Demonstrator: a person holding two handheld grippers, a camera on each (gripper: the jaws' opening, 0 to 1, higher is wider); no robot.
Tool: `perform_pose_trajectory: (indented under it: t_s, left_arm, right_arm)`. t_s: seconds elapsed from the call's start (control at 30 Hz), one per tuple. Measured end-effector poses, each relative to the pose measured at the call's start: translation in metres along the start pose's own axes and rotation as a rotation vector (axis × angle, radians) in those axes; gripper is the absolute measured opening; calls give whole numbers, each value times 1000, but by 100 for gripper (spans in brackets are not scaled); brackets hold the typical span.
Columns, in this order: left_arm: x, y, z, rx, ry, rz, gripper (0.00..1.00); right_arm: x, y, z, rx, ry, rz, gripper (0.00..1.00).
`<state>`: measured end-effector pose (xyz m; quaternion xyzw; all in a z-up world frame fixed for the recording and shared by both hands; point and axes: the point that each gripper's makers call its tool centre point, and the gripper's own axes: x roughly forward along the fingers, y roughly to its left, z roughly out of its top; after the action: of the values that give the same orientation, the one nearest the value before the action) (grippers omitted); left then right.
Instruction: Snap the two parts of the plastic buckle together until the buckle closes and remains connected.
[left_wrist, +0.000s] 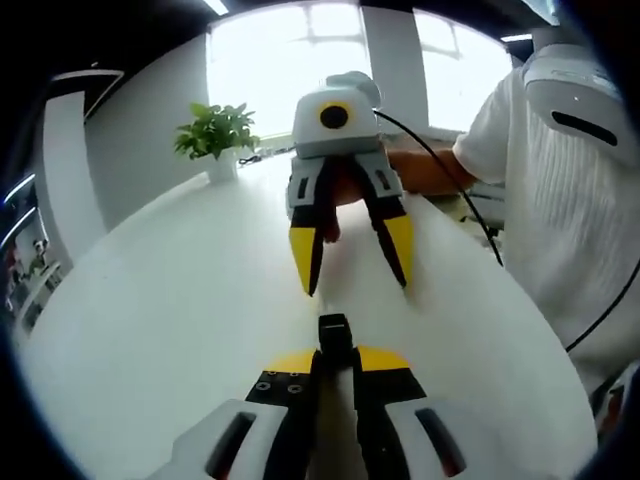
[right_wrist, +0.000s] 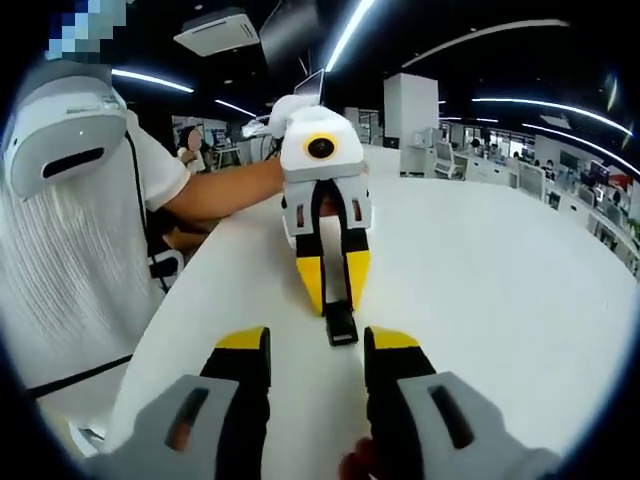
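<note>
A black plastic buckle piece (left_wrist: 335, 333) pokes out from between the yellow tips of my left gripper (left_wrist: 335, 362), which is shut on it just above the white table (left_wrist: 170, 300). Facing it, my right gripper (left_wrist: 354, 272) stands open, its tips apart and a short way from the buckle. In the right gripper view my own right gripper (right_wrist: 318, 350) is open with nothing between its fingers. The left gripper (right_wrist: 335, 290) points toward it with the black buckle piece (right_wrist: 341, 326) in its tips. I cannot tell whether this piece is one half or the joined buckle.
A potted green plant (left_wrist: 214, 133) stands at the table's far edge by bright windows. A person in a white shirt (right_wrist: 60, 230) stands close beside the table, arms on both grippers. A black cable (left_wrist: 440, 165) trails from the right gripper. Office desks (right_wrist: 560, 175) lie beyond.
</note>
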<state>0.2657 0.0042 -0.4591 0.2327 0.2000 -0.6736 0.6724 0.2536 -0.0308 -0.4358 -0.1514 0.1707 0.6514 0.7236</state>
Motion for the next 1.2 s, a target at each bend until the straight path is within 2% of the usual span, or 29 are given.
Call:
perform_pose_trajectory:
  t_s: [0.3,0.5,1.07,1.2]
  left_arm:
    - [2,16,-1,1,4,2,11]
    - [4,29,1,10,5,4,11]
    - [2,77,-4,43,34,29,11]
    - [3,91,-4,64,31,58,11]
  right_arm:
    - [-11,-15,-8,78,26,-102,38]
    - [-17,-19,-14,128,30,-132,41]
    - [-33,-26,-24,183,19,-209,41]
    - [-35,-27,-25,187,16,-217,41]
